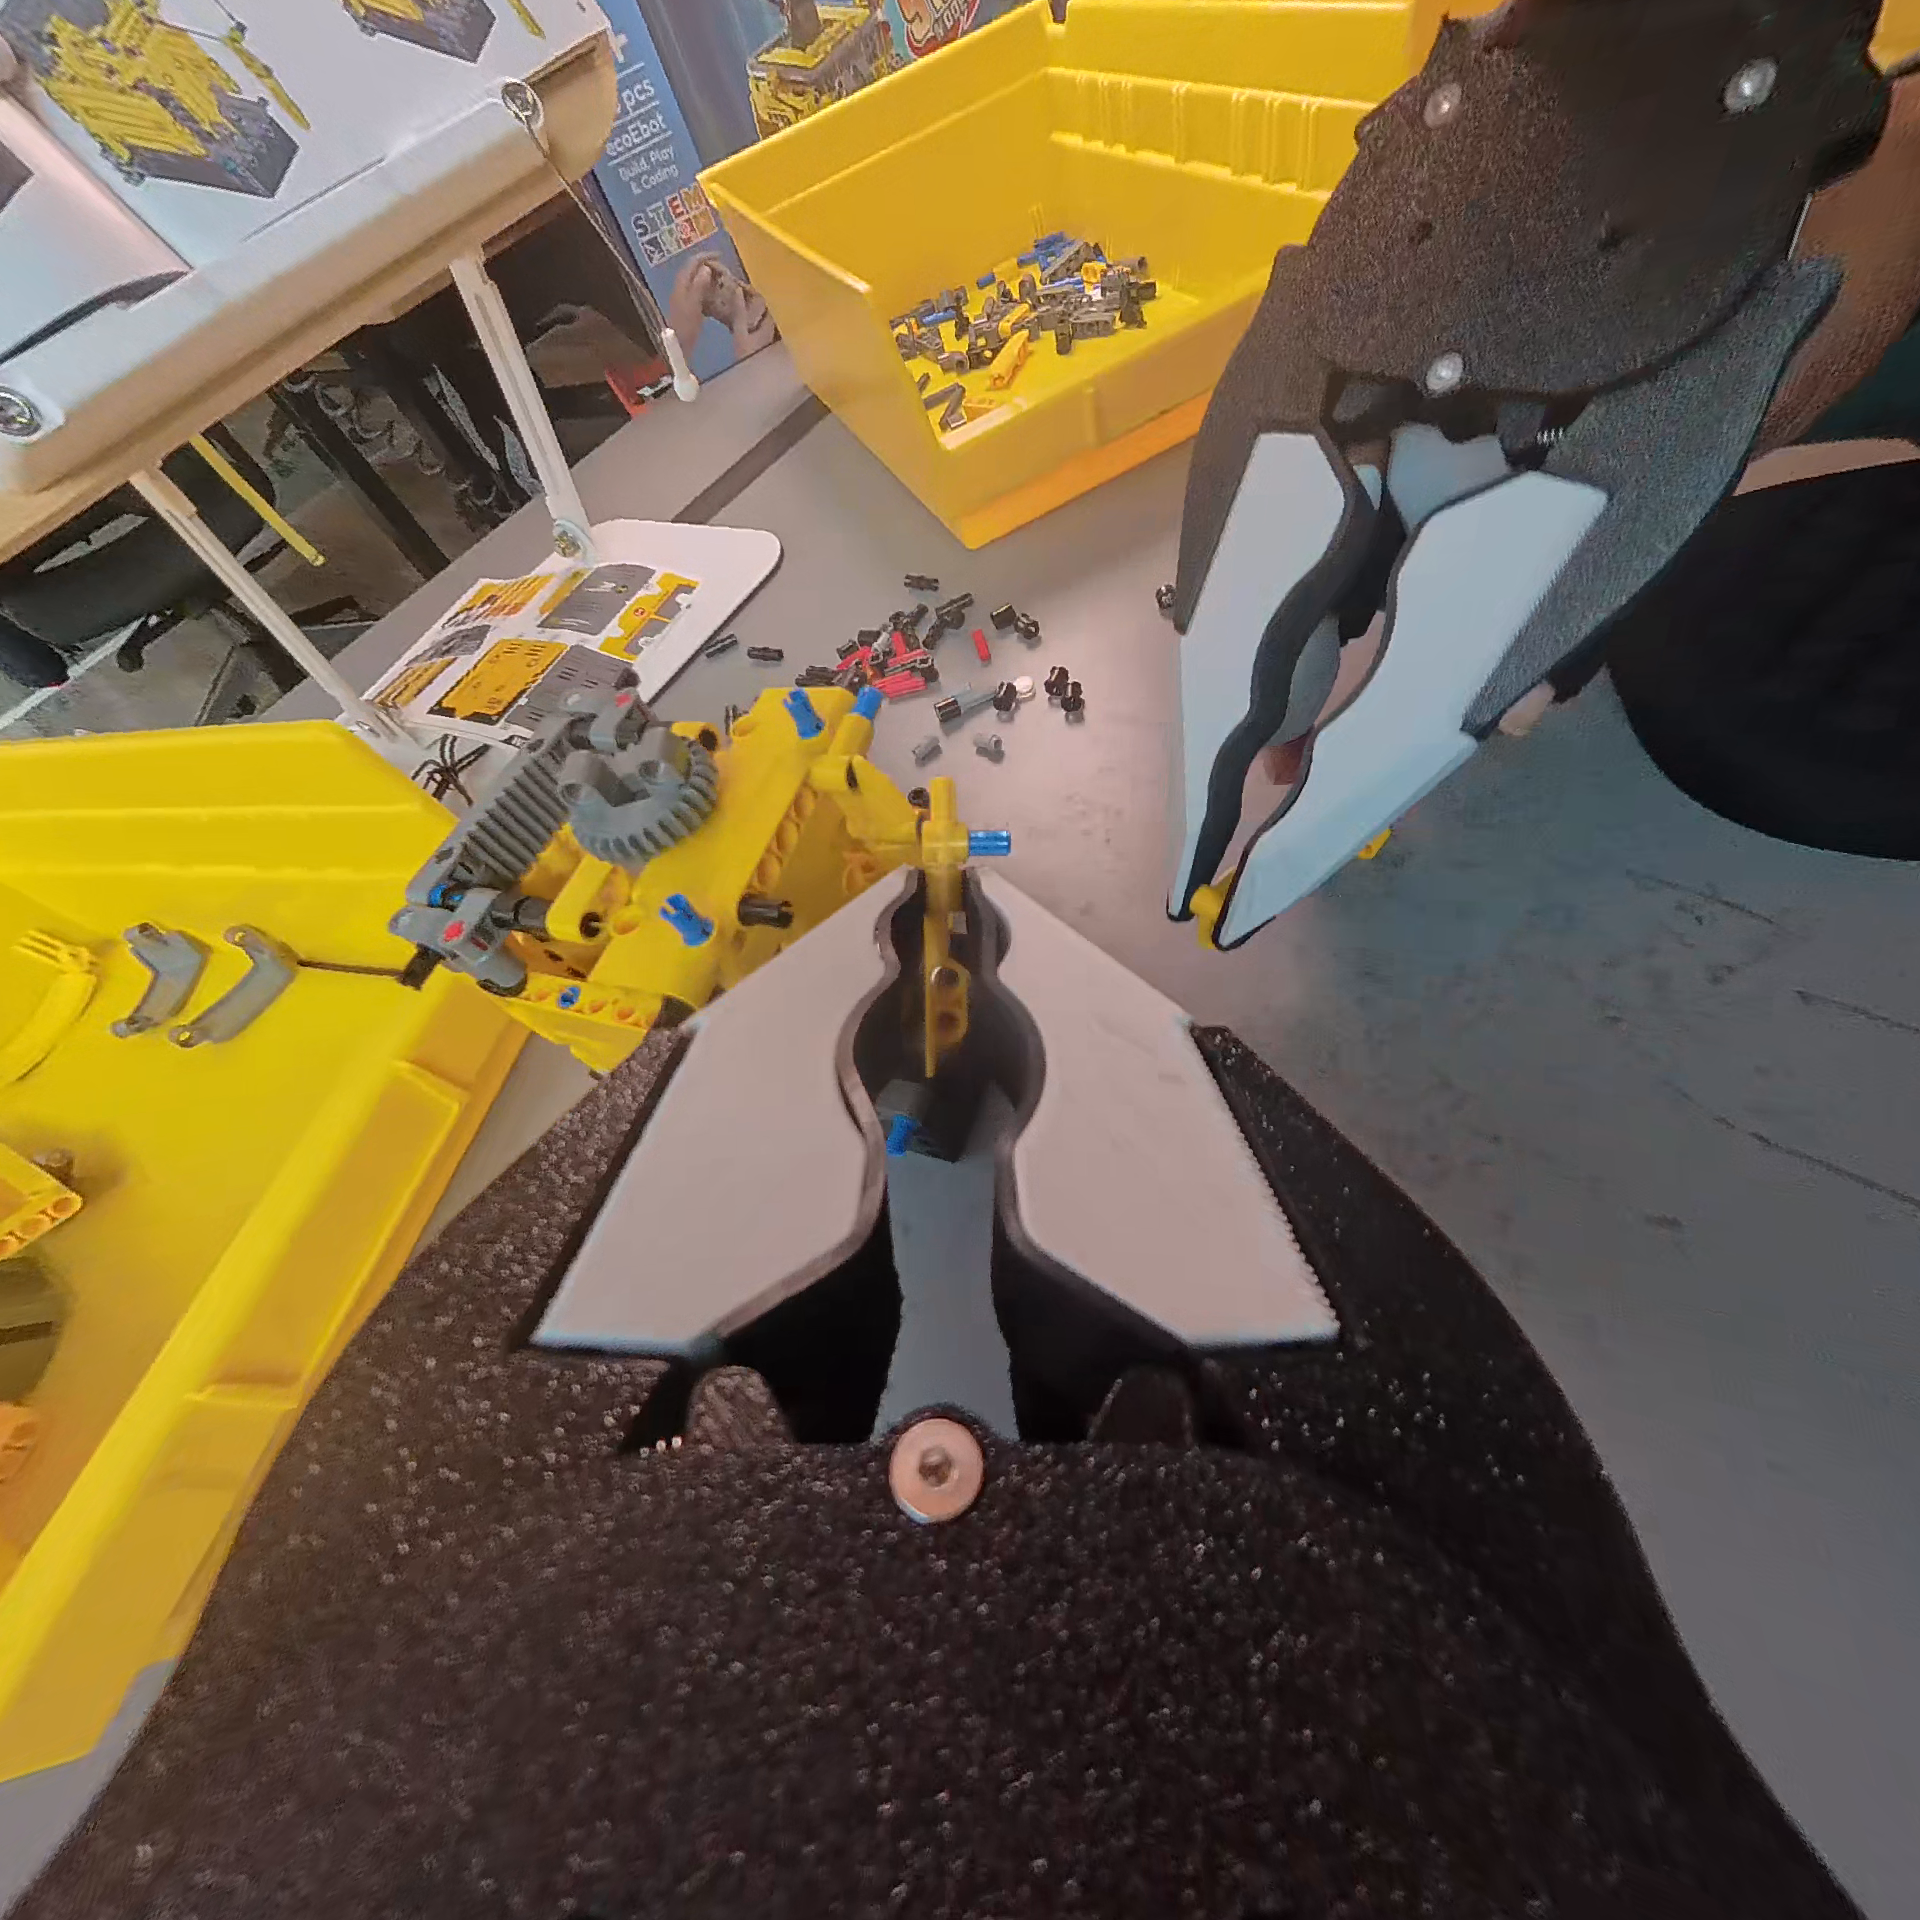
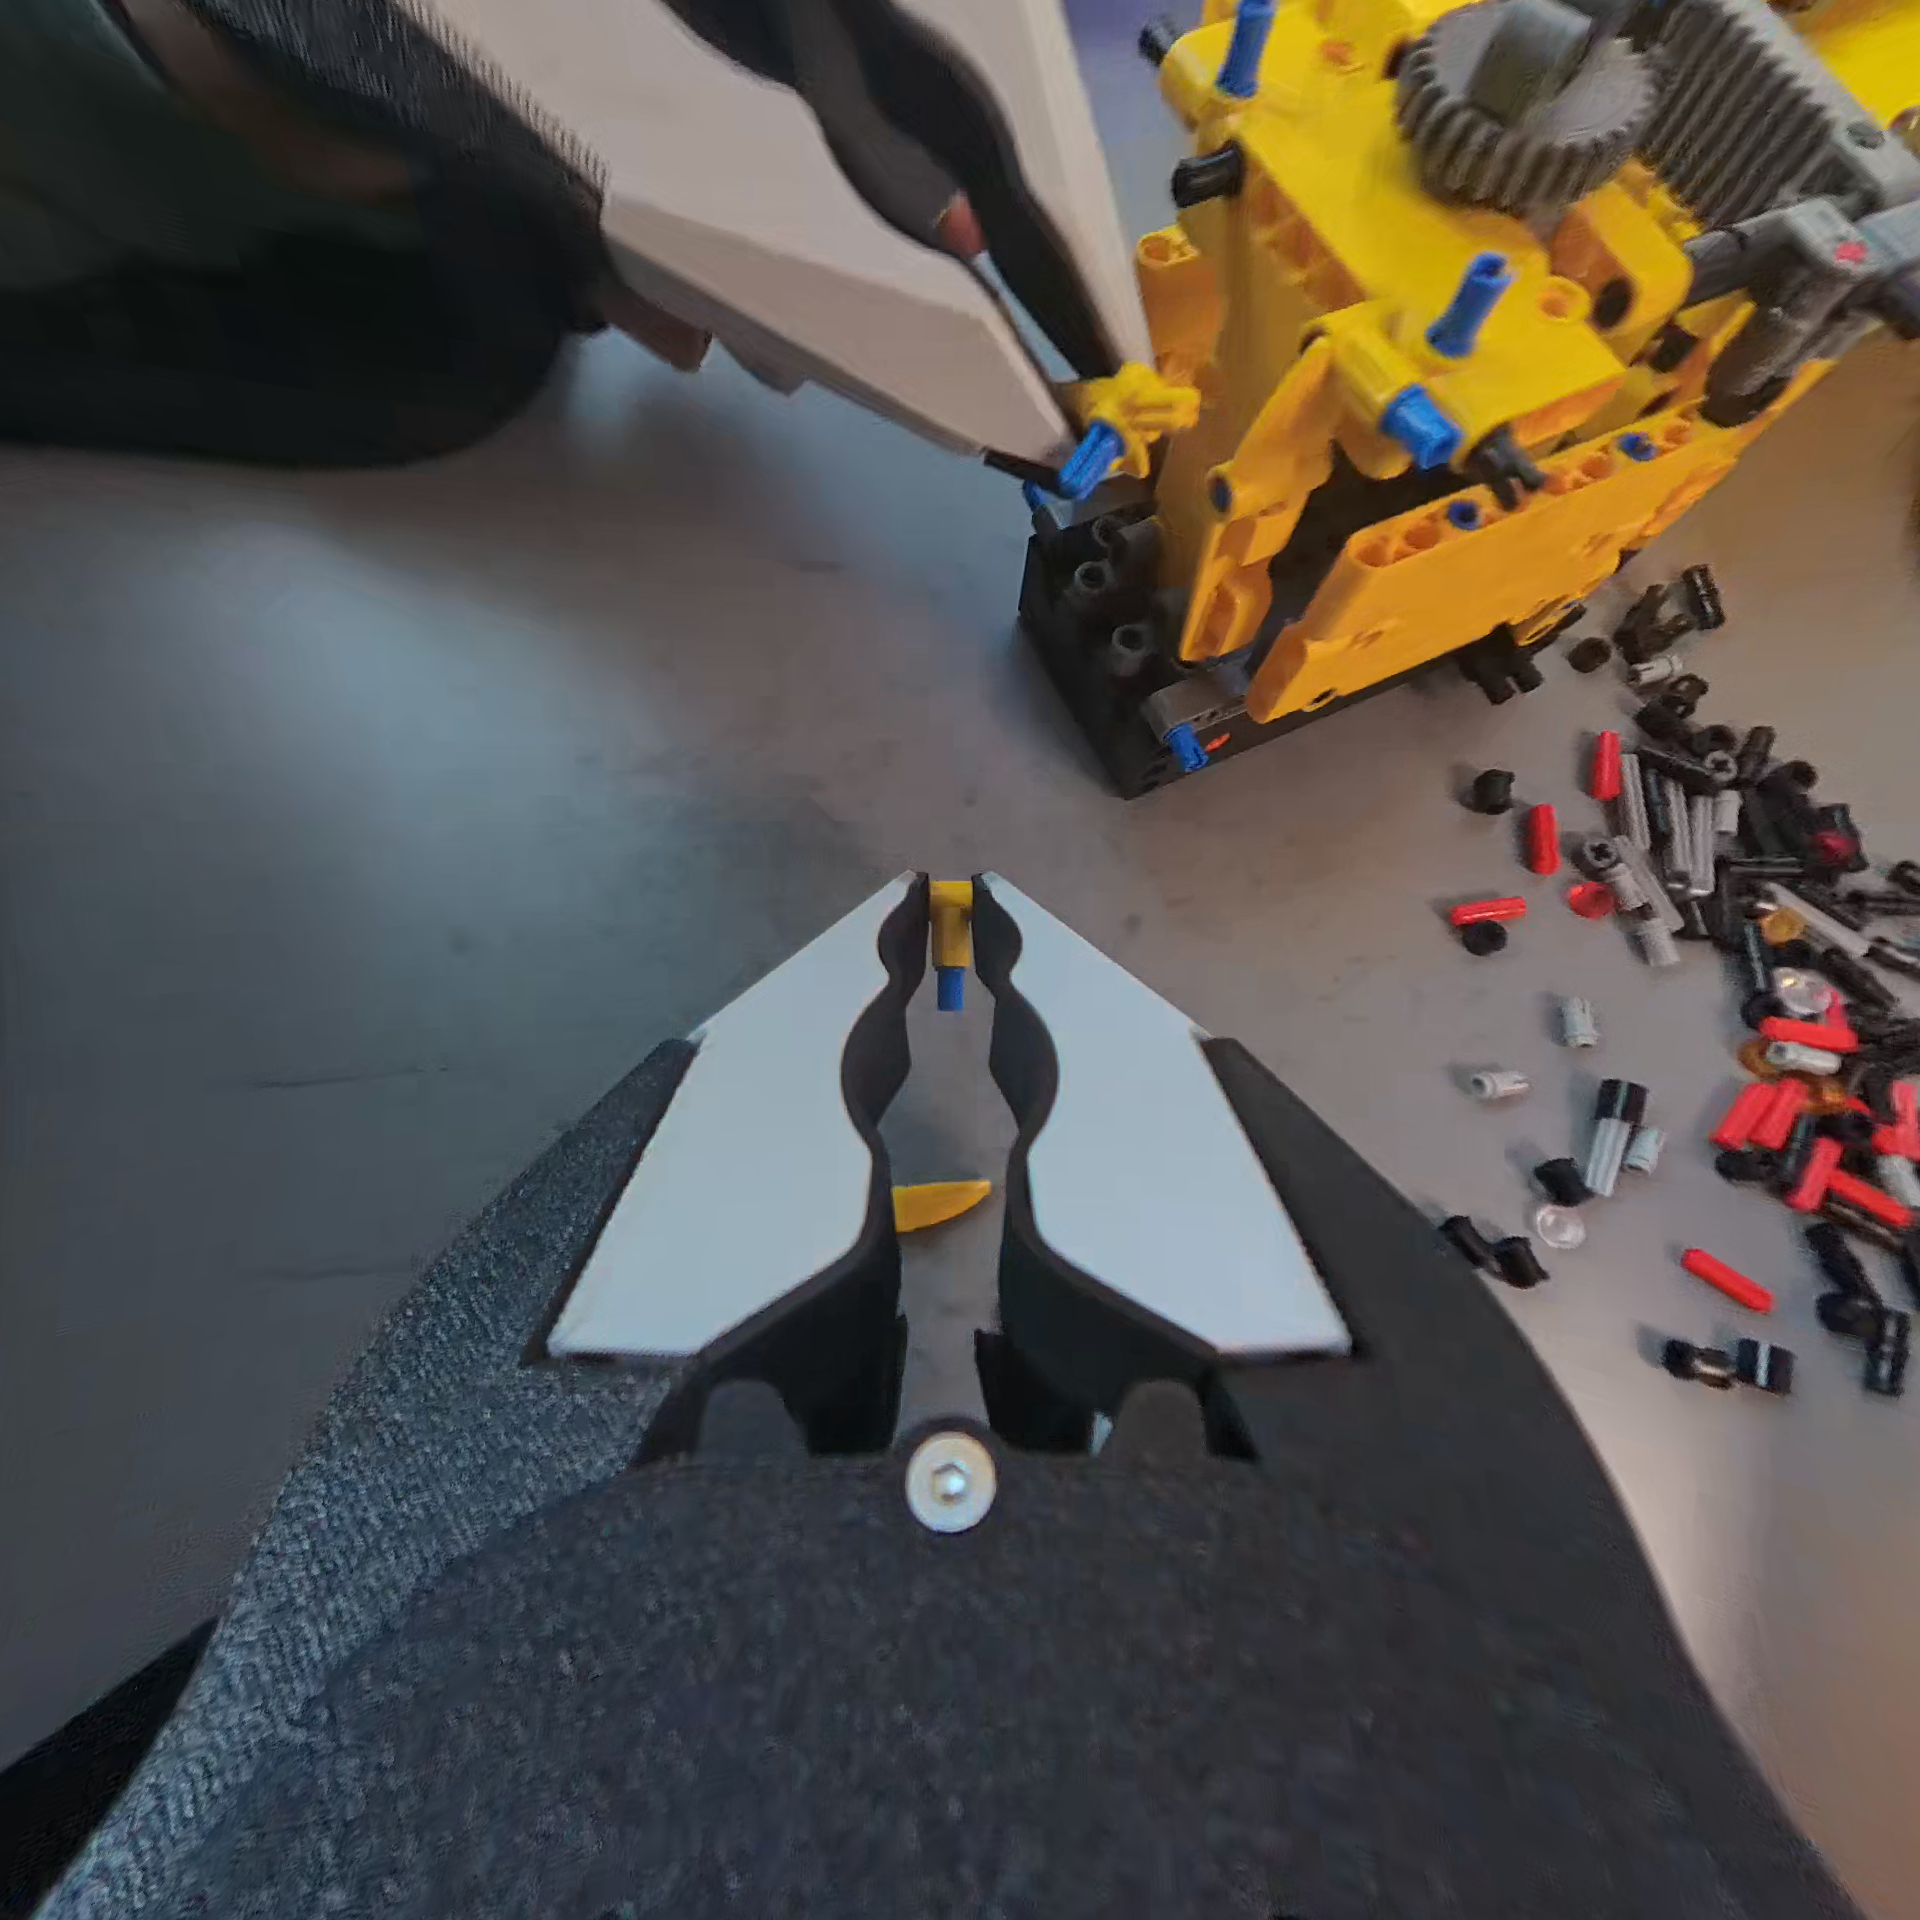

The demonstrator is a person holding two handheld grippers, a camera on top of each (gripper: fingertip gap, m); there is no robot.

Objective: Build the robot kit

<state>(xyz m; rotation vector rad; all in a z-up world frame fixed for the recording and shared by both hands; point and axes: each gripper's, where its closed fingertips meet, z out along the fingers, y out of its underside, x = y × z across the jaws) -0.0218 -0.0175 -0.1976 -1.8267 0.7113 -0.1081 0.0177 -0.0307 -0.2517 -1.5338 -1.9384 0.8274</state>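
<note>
Left gripper [image 1: 940, 883] is clamping a yellow perforated beam [image 1: 943, 997] of the yellow building-block model [image 1: 665, 883]. Right gripper [image 2: 949, 881] is pinching a small yellow connector [image 2: 949, 920]. Beyond both jaws, loose pins [image 2: 1756, 997] are lying on the grey tabletop [image 2: 416, 831]; yellow bins [image 1: 1039, 208] are flanking.

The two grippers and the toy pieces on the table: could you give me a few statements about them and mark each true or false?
1. The left gripper is shut on a yellow beam. True.
2. The right gripper is open and holds nothing. False: it pinches a small yellow connector with a blue pin.
3. Loose pins lie on the grey table. True.
4. The yellow model lies inside a bin. False: it stands on the table.
</note>
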